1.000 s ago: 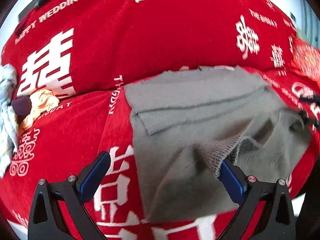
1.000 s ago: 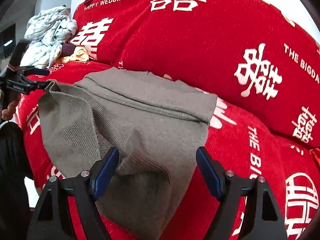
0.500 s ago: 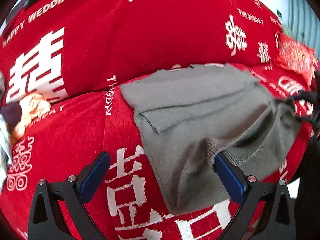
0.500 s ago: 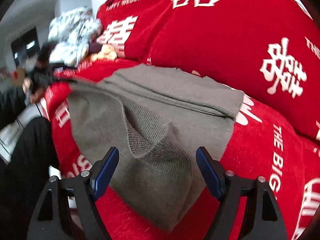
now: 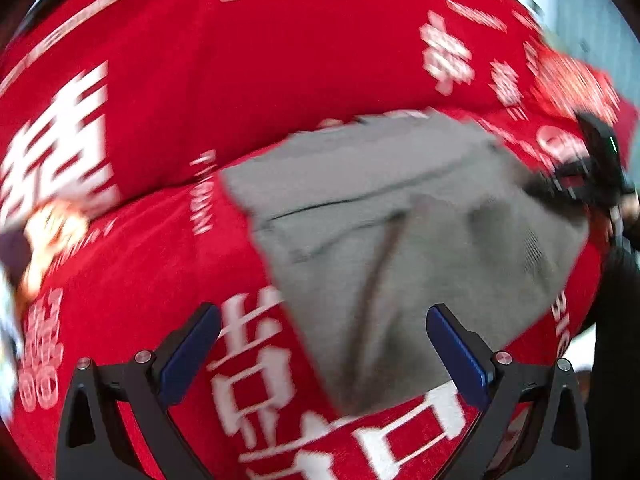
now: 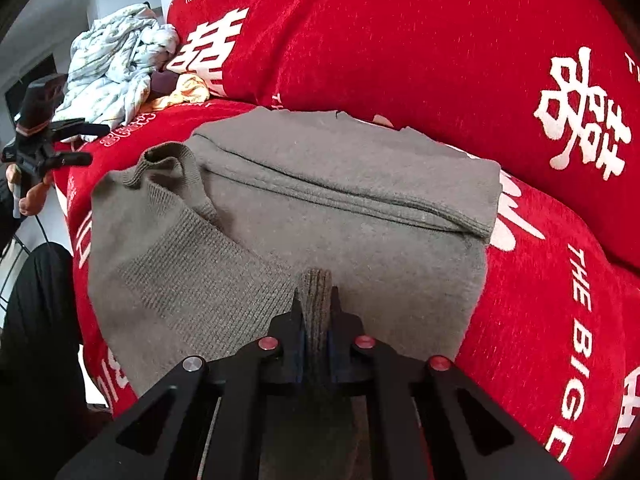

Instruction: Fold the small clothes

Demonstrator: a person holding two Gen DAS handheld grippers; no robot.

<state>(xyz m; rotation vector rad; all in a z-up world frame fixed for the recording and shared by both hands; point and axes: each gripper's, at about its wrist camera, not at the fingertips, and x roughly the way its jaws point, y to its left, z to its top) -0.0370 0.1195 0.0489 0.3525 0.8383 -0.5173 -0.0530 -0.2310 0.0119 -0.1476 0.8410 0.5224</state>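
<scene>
A grey knit sweater (image 6: 320, 184) lies partly folded on the red sofa seat, its ribbed hem toward me. My right gripper (image 6: 316, 304) is shut on a pinch of the sweater's ribbed near edge. In the blurred left wrist view the sweater (image 5: 400, 240) spreads ahead and to the right. My left gripper (image 5: 320, 344) is open and empty, its blue pads over the sweater's near left edge and the seat. The right gripper (image 5: 576, 184) shows at the sweater's far right edge, and the left gripper (image 6: 52, 140) shows off the sofa's left in the right wrist view.
The red sofa cover (image 6: 400, 40) with white characters rises as a backrest behind the sweater. A pile of pale crumpled clothes (image 6: 116, 64) and an orange garment (image 6: 188, 90) lie at the seat's far left. A dark trouser leg (image 6: 36, 320) stands at the sofa's front edge.
My right gripper moved in and closed on the sweater's ribbed edge. My left gripper let the sweater's fold drop, stayed open, and swung left; its view is now blurred.
</scene>
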